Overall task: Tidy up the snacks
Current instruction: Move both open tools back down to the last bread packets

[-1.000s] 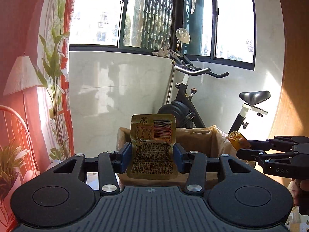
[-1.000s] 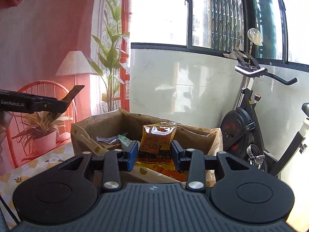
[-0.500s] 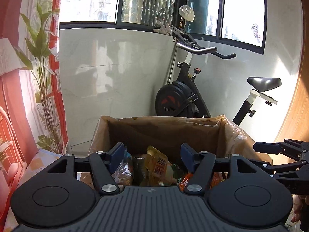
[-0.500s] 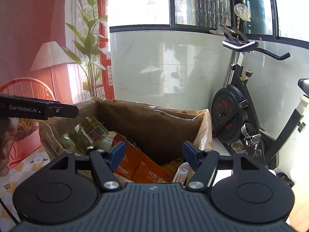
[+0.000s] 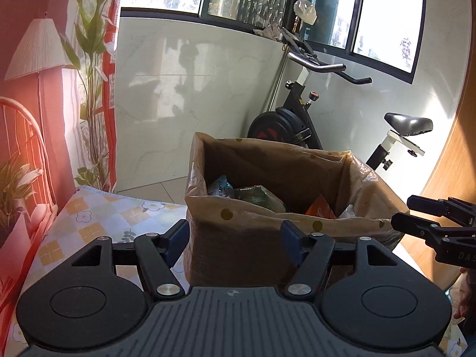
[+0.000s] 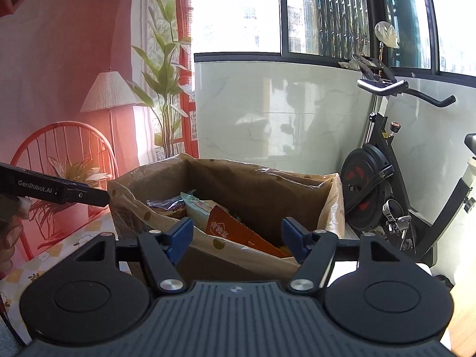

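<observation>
Within the last second I let both packets fall, so my left gripper [image 5: 235, 239] and right gripper [image 6: 237, 236] hung with jaws spread and empty before the bag [image 5: 238, 247], where the snacks [image 6: 235, 227] lay inside, ready for the next ones.

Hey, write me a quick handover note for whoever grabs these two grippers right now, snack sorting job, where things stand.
Left gripper: open, empty, in front of the near wall of the brown paper bag.
Right gripper: open, empty, at the bag's near rim, looking into it.
Snacks: several packets already lie inside the bag, among them an orange packet, a pale green wrapper and a purple-edged clear packet.
Done: those packets are bagged; neither gripper carries anything.
Left: no loose snacks show on the floral tablecloth in these views, so look around for any before fetching the next one.
</observation>
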A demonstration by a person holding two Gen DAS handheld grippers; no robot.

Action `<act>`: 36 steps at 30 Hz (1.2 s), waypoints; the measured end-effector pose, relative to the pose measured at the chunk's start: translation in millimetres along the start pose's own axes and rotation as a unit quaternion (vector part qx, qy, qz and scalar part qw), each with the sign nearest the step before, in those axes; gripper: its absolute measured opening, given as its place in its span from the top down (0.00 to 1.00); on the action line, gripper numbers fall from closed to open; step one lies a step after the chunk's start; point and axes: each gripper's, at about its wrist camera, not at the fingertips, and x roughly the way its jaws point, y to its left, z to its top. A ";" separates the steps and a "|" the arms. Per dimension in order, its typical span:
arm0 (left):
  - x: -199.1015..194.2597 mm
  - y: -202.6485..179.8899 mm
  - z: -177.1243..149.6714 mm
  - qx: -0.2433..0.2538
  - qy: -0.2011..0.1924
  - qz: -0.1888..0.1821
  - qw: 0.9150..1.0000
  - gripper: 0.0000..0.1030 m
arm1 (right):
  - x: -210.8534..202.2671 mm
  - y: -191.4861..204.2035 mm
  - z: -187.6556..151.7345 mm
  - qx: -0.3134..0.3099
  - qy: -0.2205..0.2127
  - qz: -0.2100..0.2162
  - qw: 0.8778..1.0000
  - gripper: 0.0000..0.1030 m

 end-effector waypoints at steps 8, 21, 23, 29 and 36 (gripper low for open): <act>-32.0 8.1 -31.5 -0.006 -0.003 0.000 1.000 0.33 | -21.1 27.3 -26.5 -0.008 0.014 0.018 1.000 0.33; -29.9 5.8 -82.1 0.005 0.044 -0.028 0.999 0.33 | -27.7 42.9 -84.1 0.009 0.068 0.022 0.997 0.33; -26.6 6.9 -90.2 0.006 0.055 -0.028 0.998 0.33 | -24.0 43.8 -95.5 0.006 0.086 0.024 0.996 0.33; -19.0 9.1 -113.6 0.006 0.088 -0.037 0.995 0.33 | -14.0 49.4 -131.6 -0.001 0.137 0.033 0.990 0.33; -6.2 7.5 -143.0 -0.003 0.130 -0.054 0.990 0.33 | -8.7 62.2 -161.1 -0.008 0.181 0.049 0.982 0.33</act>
